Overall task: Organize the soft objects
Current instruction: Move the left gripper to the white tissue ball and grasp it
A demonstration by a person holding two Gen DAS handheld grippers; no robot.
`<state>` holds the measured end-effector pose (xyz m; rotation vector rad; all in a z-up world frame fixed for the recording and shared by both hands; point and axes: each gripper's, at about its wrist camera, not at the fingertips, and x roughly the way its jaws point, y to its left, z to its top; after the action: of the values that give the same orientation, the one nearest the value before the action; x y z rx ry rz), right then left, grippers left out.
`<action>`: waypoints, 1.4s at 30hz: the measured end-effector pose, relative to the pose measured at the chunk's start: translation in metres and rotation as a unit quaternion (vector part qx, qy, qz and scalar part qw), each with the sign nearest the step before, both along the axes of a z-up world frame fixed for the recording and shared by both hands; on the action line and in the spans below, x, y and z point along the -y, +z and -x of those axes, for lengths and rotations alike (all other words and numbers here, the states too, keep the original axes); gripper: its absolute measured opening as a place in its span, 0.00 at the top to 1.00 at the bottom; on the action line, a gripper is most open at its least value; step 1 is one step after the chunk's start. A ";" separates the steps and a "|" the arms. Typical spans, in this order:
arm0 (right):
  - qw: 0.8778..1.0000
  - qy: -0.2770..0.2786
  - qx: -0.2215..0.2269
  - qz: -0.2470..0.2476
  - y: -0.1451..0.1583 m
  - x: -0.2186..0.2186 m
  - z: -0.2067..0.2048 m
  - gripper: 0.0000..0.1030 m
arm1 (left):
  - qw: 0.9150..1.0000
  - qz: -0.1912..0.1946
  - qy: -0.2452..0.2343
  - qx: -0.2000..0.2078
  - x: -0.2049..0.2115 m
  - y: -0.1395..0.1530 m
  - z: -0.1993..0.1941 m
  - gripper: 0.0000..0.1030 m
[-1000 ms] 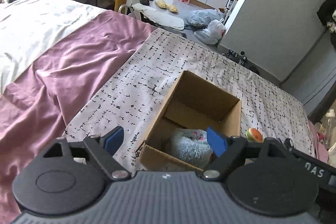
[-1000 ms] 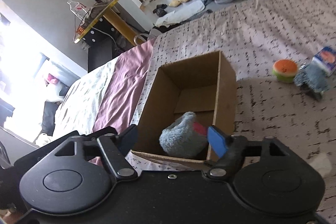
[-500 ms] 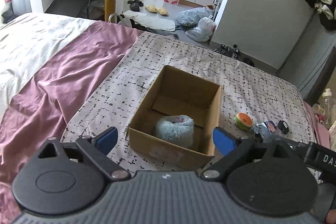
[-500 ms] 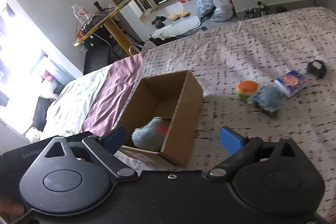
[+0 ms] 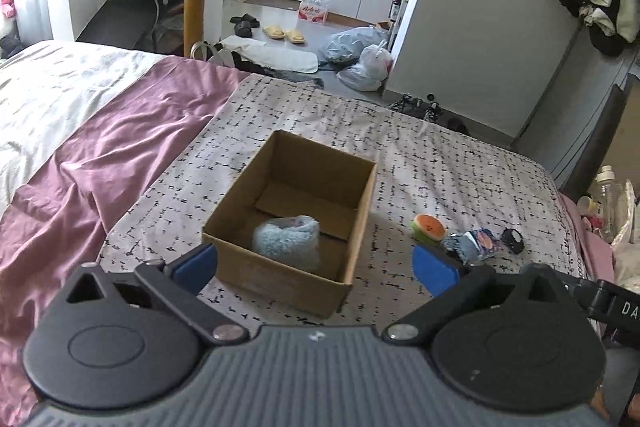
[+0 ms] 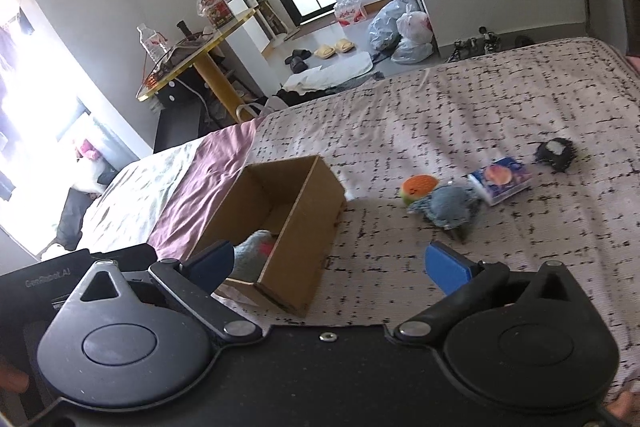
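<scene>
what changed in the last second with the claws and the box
Both claws, left and right, drew back from the box, jaws opening wide with nothing between them. The blue plush stayed in the box; the toys beside it lay untouched.

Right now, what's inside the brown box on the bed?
One fluffy blue toy sits inside the cardboard box, showing a bit of pink. The near wall hides the floor just behind it, so anything tucked there can't be seen.

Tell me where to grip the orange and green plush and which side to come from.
Grip the orange and green plush across its rounded body, coming from above with the open right gripper. Set the pads on its box-facing and far sides, since the grey-blue plush crowds its other side. It looks soft, so a light squeeze probably suffices.
</scene>
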<state>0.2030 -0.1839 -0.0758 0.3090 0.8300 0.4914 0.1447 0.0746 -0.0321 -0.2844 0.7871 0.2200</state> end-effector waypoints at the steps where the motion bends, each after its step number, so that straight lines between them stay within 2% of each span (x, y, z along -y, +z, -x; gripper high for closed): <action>1: 1.000 -0.001 0.000 -0.001 0.000 0.004 0.000 0.00 | 1.000 0.000 -0.001 0.001 0.003 0.000 0.001 0.00; 14: 1.000 -0.002 0.014 -0.002 0.004 0.046 0.002 0.00 | 1.000 0.005 -0.011 0.010 0.044 0.000 0.006 0.00; 37: 0.999 -0.012 -0.002 0.031 -0.013 0.102 -0.004 0.00 | 0.999 -0.004 -0.026 -0.046 0.106 -0.032 -0.003 0.00; 42: 0.999 -0.022 -0.025 0.016 -0.027 0.111 -0.011 0.00 | 0.999 0.016 -0.019 -0.048 0.111 -0.044 -0.008 0.01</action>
<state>0.2137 -0.2949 -0.1033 0.3104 0.8781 0.4306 0.1525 -0.0364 -0.0760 -0.2900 0.8917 0.1863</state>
